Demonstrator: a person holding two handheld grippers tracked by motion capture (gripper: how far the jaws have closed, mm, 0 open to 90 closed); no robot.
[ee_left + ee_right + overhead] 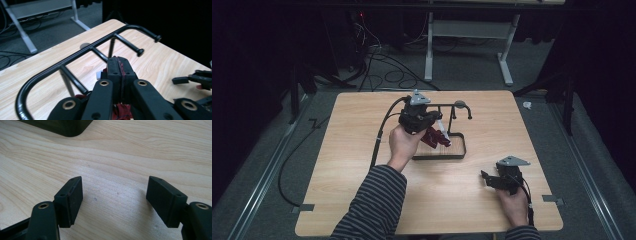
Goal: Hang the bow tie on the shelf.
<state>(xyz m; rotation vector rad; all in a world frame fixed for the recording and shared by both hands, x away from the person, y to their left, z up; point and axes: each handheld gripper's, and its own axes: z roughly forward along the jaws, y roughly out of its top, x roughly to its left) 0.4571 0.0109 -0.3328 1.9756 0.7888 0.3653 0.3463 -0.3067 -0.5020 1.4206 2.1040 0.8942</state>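
Dark red cloth (435, 136) hangs over pale wooden table (362, 150).

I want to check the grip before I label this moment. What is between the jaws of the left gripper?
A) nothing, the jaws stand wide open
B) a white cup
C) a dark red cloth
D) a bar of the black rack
C: in the left gripper view the left gripper is pressed shut on a thin fold of dark red cloth, which hangs below it beside the black rack in the high view.
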